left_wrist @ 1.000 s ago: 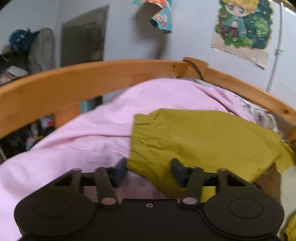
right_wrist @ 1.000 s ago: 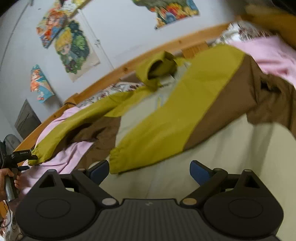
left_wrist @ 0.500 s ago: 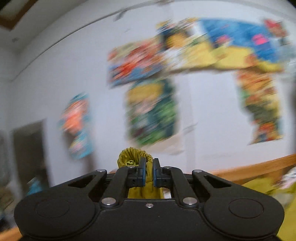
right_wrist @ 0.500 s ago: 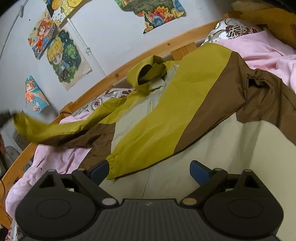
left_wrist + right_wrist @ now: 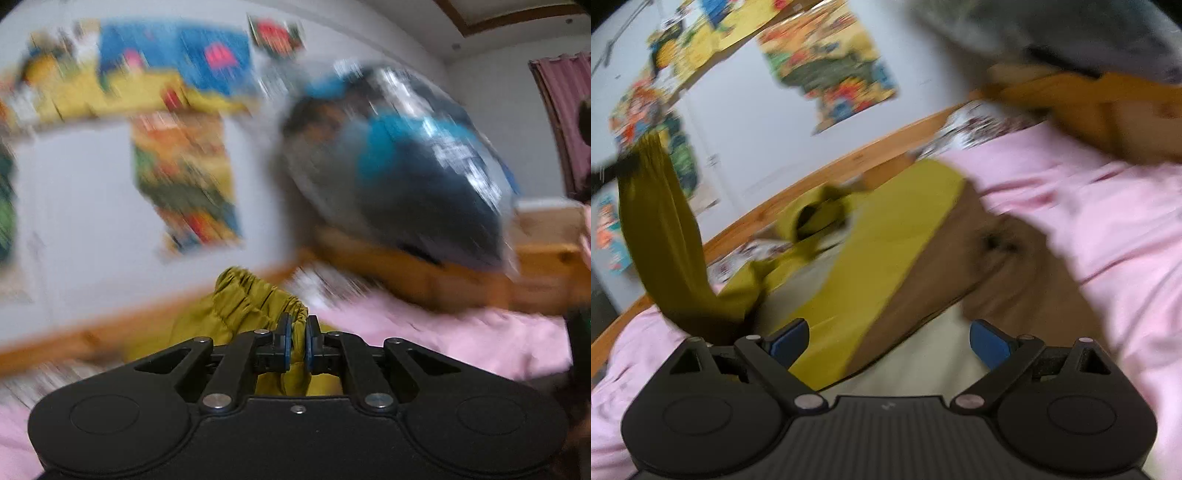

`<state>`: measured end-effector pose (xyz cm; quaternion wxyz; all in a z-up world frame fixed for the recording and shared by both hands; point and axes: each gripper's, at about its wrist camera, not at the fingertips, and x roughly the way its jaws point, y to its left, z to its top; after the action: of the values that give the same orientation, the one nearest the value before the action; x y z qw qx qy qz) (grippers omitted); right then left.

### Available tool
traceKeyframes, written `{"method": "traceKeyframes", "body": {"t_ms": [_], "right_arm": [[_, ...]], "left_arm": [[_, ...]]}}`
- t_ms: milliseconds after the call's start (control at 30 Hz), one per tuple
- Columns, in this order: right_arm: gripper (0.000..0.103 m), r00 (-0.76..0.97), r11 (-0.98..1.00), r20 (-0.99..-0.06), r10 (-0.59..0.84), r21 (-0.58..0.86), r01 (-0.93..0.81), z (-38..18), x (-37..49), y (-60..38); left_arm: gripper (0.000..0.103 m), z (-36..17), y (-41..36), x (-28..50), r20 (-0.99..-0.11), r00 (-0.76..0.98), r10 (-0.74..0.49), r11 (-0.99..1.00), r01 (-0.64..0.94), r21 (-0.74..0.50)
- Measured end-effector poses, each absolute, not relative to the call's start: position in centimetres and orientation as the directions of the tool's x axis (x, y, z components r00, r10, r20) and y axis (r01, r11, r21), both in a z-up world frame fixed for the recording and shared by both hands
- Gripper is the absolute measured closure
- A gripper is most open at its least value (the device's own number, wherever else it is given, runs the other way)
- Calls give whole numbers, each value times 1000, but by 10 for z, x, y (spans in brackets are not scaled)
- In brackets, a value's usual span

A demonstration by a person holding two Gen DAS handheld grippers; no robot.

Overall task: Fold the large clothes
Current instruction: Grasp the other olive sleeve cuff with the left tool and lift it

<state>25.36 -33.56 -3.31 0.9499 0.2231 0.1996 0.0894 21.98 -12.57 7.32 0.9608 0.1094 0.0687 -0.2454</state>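
- The bed [image 5: 820,173] takes up most of both views: wooden frame, with a pink sheet [image 5: 1089,221] spread over it. It's all motion-blurred.
- The wall [image 5: 74,206] behind is pale and plastered with colourful cartoon posters [image 5: 827,62]. Way too smeared to read any writing or brand on them, so nothing to report there.
- The jacket [image 5: 886,240] is the big thing on the bed: olive-yellow, brown and cream panels, lying across the middle of the mattress, with its hood bunched at the far side near the frame. One sleeve [image 5: 665,236] is lifted off the bed on the left side, hanging in a long olive drape from up near the posters down to the jacket body.
- There's a big dark blue-ish blurry blob [image 5: 399,166] at the far right of the left wrist view, above the bed frame. Can't tell what it is.
- Right gripper [image 5: 888,338] hovers over the near edge of the jacket, its blue-padded fingers [image 5: 790,338] spread wide apart with nothing pinched; the fabric lies below them.
- Left gripper [image 5: 296,345] has its fingers clenched on the gathered, elasticated cuff [image 5: 258,295] of the olive sleeve, which pokes up past the fingertips, held up off the bed.
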Motion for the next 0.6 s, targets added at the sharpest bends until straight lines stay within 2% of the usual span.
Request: {"method": "traceKeyframes", "body": {"t_ms": [100,133,167,200,300,333,467,600], "right_arm": [[6,920,887,-340,193,462,-16,-37,255,-357],[6,923,887,-341,178,462,0,-38,256,-365],[6,926,886,-342,159,462,18,-39,256,-371],[6,928,886,-342,147,464,31,-41,256,-375],[6,931,883,-342,124,467,54,-43,257,-384],[6,932,881,-343,121,469,58,-44,258,-385],[6,928,884,-344,140,465,39,-48,259,-381],[6,909,906,-364,202,422,-32,-53,261,-358]], "left_arm": [[90,33,-144,234,-337,788,-515,815,572,95],[85,25,-147,238,-378,765,-522,805,589,80],[79,19,-150,239,-413,739,-533,791,608,67],[66,14,-150,238,-432,722,-541,782,620,56],[40,10,-145,230,-439,717,-541,778,625,62],[37,12,-142,231,-442,722,-532,785,616,62],[34,22,-115,239,-454,769,-449,849,526,52],[32,16,-72,263,-477,867,-147,954,251,162]]}}
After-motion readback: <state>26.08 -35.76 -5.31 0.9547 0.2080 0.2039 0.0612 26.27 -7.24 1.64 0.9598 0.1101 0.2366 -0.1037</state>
